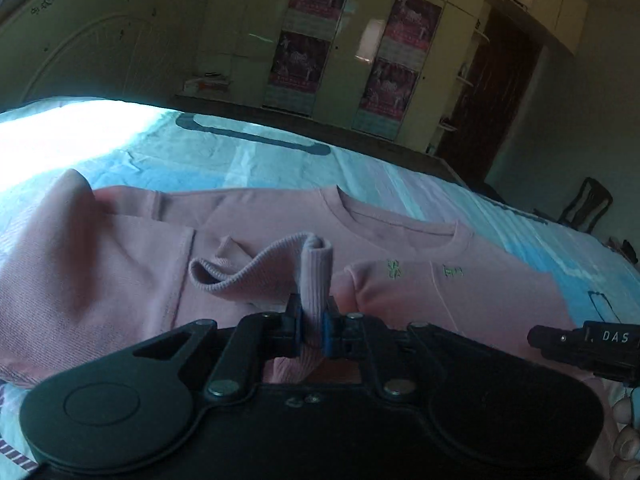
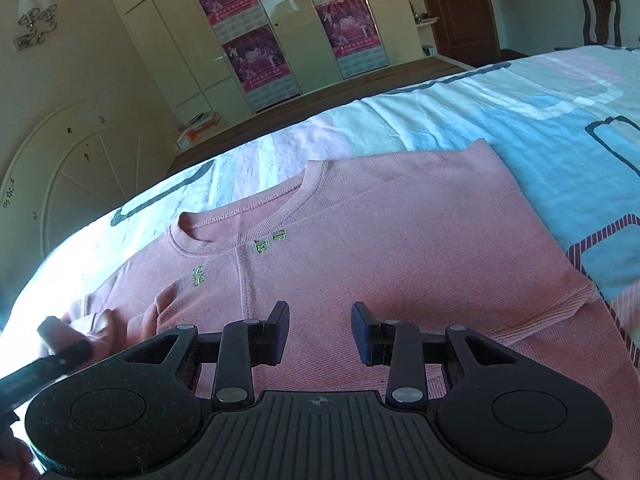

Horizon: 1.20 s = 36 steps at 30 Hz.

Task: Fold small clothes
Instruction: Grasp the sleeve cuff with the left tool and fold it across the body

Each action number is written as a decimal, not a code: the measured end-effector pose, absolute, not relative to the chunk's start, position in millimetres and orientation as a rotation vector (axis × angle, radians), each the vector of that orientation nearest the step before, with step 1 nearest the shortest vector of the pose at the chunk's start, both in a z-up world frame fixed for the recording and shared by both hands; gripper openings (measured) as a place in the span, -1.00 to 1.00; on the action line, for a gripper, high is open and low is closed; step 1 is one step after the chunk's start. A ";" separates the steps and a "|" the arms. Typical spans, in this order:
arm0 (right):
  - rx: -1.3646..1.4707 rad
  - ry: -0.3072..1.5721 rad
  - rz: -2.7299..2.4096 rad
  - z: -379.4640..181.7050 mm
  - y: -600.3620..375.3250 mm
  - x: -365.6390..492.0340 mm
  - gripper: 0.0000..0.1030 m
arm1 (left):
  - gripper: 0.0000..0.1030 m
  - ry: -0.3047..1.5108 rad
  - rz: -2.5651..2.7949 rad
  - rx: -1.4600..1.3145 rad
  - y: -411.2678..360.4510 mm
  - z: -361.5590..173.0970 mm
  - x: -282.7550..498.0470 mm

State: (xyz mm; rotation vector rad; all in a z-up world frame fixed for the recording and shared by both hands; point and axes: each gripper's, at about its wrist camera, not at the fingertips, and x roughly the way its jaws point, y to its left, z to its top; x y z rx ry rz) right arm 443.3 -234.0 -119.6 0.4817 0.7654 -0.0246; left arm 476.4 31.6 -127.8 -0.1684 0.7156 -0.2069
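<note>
A small pink sweatshirt (image 1: 260, 212) with green embroidery lies flat on the bed, neck away from me; it also shows in the right wrist view (image 2: 400, 240). My left gripper (image 1: 312, 320) is shut on the ribbed sleeve cuff (image 1: 316, 272) and holds it over the shirt's chest. The sleeve (image 1: 80, 264) bunches up at the left. My right gripper (image 2: 320, 332) is open and empty just above the shirt's lower front. The left gripper's tip with the cuff (image 2: 56, 332) shows at the left edge of the right wrist view.
The bed (image 2: 520, 120) has a blue, white and pink patterned sheet. A white headboard (image 2: 80, 168) stands at the left. Wardrobes with pink posters (image 2: 256, 56) line the far wall. A brown door (image 2: 460, 4) and a dark chair (image 2: 600, 16) are at the right.
</note>
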 end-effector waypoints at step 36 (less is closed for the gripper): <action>0.442 0.691 0.041 -96.3 -247.5 450.3 -0.90 | -0.18 0.721 0.012 -0.104 157.7 -142.6 431.2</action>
